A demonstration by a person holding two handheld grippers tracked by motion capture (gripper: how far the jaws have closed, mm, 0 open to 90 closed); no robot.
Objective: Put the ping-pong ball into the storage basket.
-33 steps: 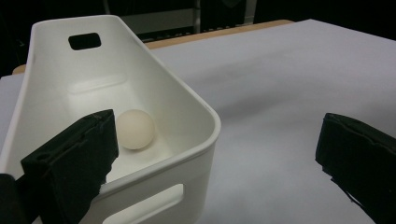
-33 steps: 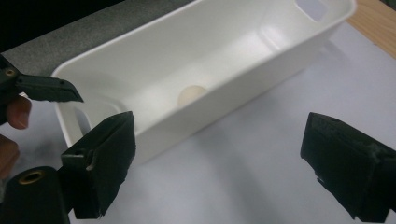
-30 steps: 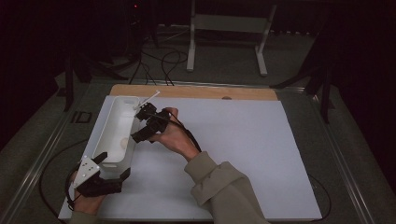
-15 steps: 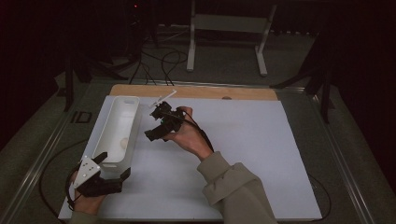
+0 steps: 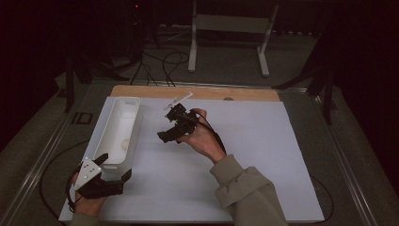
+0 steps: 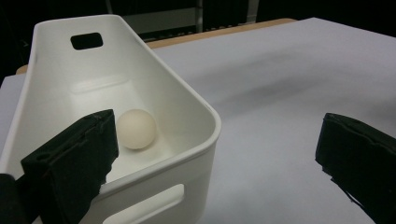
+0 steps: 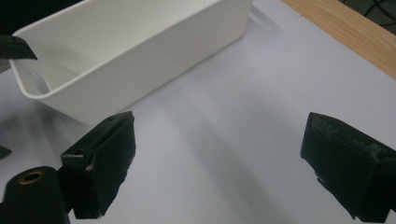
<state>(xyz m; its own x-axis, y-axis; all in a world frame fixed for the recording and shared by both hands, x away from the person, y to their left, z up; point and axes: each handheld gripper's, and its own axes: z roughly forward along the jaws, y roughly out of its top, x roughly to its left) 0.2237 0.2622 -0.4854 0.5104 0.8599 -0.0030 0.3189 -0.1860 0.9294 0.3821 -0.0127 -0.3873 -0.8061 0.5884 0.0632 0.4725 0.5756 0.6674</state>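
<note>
Ball [image 6: 136, 129] resting inside the white bin [image 6: 196, 105].
My left gripper [image 5: 111, 167] straddles the bin's near end wall, jaws wide; my right gripper [image 5: 165, 136] hovers beside it, gaping and empty.

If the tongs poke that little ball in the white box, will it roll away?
Probably. The ball looks round and smooth, so a nudge should set it rolling. The white box has tall walls all around, so it likely stays inside. It looks light, perhaps hollow.

White bin [image 5: 116, 132] blocks the sheet's left side; right of it seems open.
</note>
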